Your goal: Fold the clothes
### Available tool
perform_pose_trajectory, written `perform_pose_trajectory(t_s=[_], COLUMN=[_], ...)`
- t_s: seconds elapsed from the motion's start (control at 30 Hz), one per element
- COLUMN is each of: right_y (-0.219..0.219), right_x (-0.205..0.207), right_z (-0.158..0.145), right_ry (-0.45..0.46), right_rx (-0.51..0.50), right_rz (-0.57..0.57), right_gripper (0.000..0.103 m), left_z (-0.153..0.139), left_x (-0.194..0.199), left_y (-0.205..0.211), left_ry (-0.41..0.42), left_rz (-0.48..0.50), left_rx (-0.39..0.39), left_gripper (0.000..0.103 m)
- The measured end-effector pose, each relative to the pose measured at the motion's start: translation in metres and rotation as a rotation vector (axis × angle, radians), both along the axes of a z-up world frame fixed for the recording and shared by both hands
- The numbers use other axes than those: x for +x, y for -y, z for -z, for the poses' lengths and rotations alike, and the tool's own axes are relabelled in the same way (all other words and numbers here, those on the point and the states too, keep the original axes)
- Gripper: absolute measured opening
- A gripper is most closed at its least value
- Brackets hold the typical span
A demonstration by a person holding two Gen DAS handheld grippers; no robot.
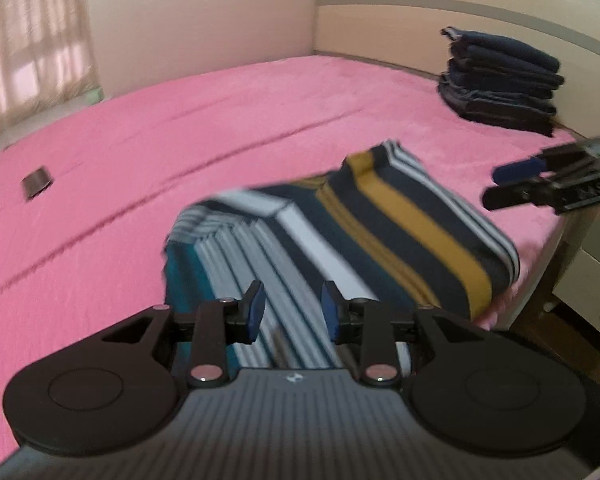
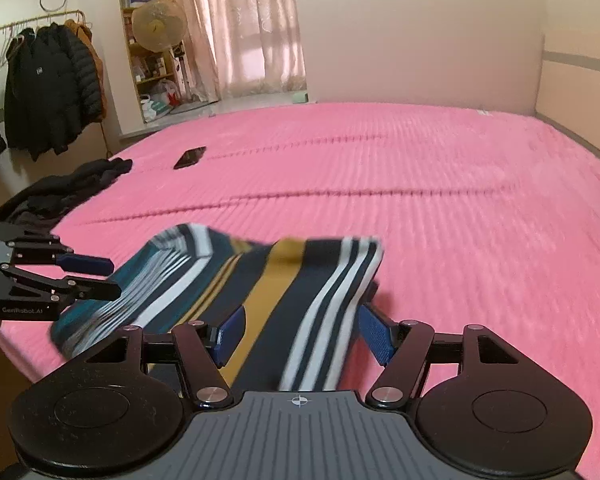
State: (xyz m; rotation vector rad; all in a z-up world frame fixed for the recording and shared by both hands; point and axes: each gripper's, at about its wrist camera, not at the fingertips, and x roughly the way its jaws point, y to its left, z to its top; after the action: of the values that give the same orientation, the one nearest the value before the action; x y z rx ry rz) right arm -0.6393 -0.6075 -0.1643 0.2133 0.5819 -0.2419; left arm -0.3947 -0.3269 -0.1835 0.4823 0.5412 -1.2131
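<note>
Striped garment (image 1: pixel 340 236), folded into a compact bundle with navy, white, mustard and teal bands, lies near the edge of the bed (image 1: pixel 180 128), on the pink ribbed bedspread (image 2: pixel 420 200). One end of the bundle appears lifted off the cover; motion blur prevents confirming this.

Left hand-held gripper (image 1: pixel 293 312): fingers spread, blue pads either side of the garment's near end, with a clear gap between them. The cloth lies between and below the pads; no pinch is visible. In the right wrist view the same hand-held gripper sits at the garment's left end with fingers parted.

Right hand-held gripper (image 2: pixel 300 334): fingers spread wide, the garment's striped end lying between the blue pads. Whether either pad touches the cloth cannot be told. In the left wrist view it is apart from the garment's far side.

Stack of folded dark clothes (image 1: pixel 500 80) stands near the headboard (image 1: pixel 420 16), well apart from the striped garment. A dark phone (image 2: pixel 190 157) lies flat on the bedspread. A heap of black clothing (image 2: pixel 64 192) rests at the bed's far corner. Jackets (image 2: pixel 52 88) hang on a rack by the wall; a curtain (image 2: pixel 240 28) covers the window.
</note>
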Motion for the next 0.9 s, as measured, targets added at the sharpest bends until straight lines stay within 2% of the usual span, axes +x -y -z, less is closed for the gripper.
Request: perform_pose_trajectory(t_s=[0.23, 0.4, 0.43, 0.53, 0.63, 0.7, 0.73, 0.77, 0.8, 0.83, 0.9], right_y=[0.028, 0.047, 0.044, 0.035, 0.043, 0.048, 0.049, 0.048, 0.049, 0.050, 0.057], right_x=[0.042, 0.073, 0.079, 0.099, 0.112, 0.118, 0.119, 0.117, 0.114, 0.112, 0.112], right_z=[0.008, 0.014, 0.015, 0.017, 0.021, 0.027, 0.029, 0.028, 0.026, 0.024, 0.031], right_ry=[-0.051, -0.090, -0.120, -0.209, -0.233, -0.270, -0.289, -0.284, -0.271, -0.260, -0.270], right_rx=[-0.065, -0.115, -0.161, -0.294, -0.257, -0.243, -0.246, -0.243, -0.243, -0.242, -0.247], right_rz=[-0.129, -0.224, -0.266, -0.390, -0.411, -0.403, -0.398, -0.393, -0.365, -0.337, -0.273], right_gripper=[0.066, 0.066, 0.066, 0.066, 0.066, 0.066, 0.063, 0.042, 0.027, 0.027, 0.026], left_z=[0.009, 0.018, 0.018, 0.019, 0.027, 0.035, 0.038, 0.038, 0.037, 0.035, 0.030], left_x=[0.031, 0.083, 0.095, 0.125, 0.142, 0.151, 0.155, 0.156, 0.154, 0.150, 0.138], left_y=[0.067, 0.097, 0.101, 0.107, 0.119, 0.124, 0.125, 0.123, 0.121, 0.118, 0.109], left_ry=[0.084, 0.130, 0.115, 0.002, -0.037, -0.077, -0.099, -0.104, -0.086, -0.060, 0.012], left_rz=[0.096, 0.116, 0.135, 0.257, 0.318, 0.321, 0.314, 0.304, 0.300, 0.297, 0.294], left_rx=[0.066, 0.139, 0.138, 0.087, 0.119, 0.139, 0.143, 0.142, 0.139, 0.135, 0.121], left_gripper=[0.027, 0.027, 0.027, 0.029, 0.031, 0.032, 0.026, 0.016, 0.011, 0.007, 0.006])
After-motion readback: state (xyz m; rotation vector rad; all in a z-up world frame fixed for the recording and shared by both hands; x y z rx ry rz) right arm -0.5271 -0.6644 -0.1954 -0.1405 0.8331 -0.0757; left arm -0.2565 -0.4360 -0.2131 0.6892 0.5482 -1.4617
